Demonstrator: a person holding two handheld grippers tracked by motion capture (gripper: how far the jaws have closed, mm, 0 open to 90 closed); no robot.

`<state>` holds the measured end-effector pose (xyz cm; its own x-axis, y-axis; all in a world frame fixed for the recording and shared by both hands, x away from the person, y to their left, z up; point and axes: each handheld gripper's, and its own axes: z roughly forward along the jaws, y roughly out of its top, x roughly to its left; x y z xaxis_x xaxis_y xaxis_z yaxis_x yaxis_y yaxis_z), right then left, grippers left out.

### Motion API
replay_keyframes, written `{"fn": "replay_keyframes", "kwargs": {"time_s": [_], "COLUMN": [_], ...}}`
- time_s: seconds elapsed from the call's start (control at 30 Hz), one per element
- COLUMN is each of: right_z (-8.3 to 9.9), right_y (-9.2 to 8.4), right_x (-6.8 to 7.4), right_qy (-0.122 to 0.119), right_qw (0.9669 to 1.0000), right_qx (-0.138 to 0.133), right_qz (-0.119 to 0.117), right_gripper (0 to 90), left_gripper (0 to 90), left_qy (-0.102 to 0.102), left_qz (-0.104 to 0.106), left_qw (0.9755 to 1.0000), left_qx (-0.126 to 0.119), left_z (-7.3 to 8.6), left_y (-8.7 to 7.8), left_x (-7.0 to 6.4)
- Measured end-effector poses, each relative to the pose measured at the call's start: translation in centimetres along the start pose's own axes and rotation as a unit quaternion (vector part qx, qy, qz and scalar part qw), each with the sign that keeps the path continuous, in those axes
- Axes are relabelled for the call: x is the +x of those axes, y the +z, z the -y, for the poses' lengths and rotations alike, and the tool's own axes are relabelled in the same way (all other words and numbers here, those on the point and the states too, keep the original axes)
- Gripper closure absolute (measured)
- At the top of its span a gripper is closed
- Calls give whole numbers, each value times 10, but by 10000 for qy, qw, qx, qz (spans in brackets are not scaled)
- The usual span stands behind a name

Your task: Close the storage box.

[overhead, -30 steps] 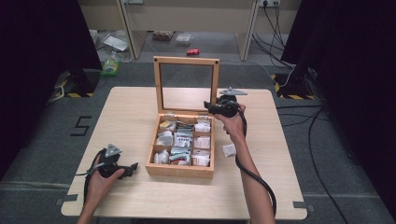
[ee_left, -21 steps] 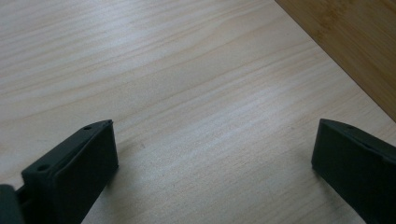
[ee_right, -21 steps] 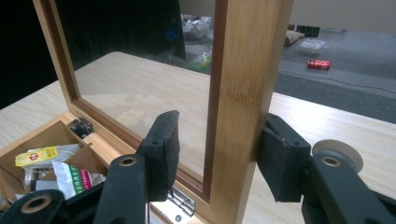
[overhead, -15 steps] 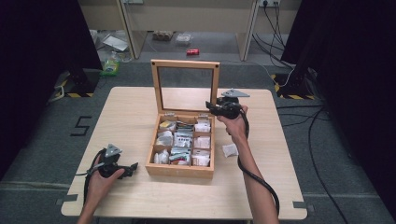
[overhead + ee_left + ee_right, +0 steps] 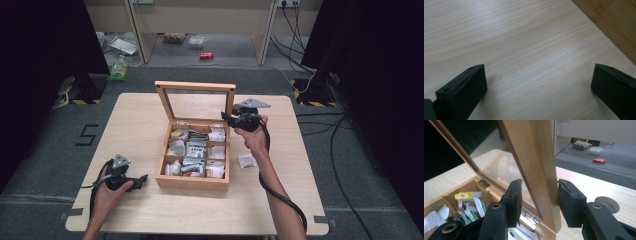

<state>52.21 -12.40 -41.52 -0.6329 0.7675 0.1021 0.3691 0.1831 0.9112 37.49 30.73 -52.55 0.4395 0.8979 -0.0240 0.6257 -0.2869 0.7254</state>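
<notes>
The box (image 5: 194,152) sits in the middle of the desk (image 5: 140,120), and its glass lid (image 5: 196,102) stands up at the back. The right post of the lid frame (image 5: 541,170) is taken between the fingers (image 5: 515,195) of the right gripper (image 5: 231,118). These fingers have just been closing; the far one looks pressed on the wood, while the near one seems a little way off the glass side, so a firm hold cannot be told. The step in hand is judged to be the moving of the lid. Next, a full squeeze is likely needed, then a slow swing around the hinges (image 5: 530,216).

Packets (image 5: 194,150) are packed in the box, so the lid edge should be kept off them. One small packet (image 5: 246,160) lies on the desk just right of the box.

The left gripper (image 5: 134,180) is held low near the front left, its fingers (image 5: 464,87) wide apart with nothing between them. Bare desk is open all around it.
</notes>
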Motion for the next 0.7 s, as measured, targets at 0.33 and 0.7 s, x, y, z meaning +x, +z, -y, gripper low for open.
{"fn": "replay_keyframes", "kwargs": {"time_s": [0.33, 0.7], "right_z": [1, 5], "right_y": [-10, -19], "right_x": [2, 8], "right_qy": [222, 234], "right_qw": [9996, 9997], "right_qx": [-151, -78], "right_qz": [-12, -29], "right_gripper": [571, 552], "left_gripper": [0, 0], "left_qy": [1, -2], "left_qz": [-1, 0], "left_qw": [10000, 10000], "left_qx": [1, 0], "left_z": [0, 0], "left_y": [0, 0], "left_x": [0, 0]}}
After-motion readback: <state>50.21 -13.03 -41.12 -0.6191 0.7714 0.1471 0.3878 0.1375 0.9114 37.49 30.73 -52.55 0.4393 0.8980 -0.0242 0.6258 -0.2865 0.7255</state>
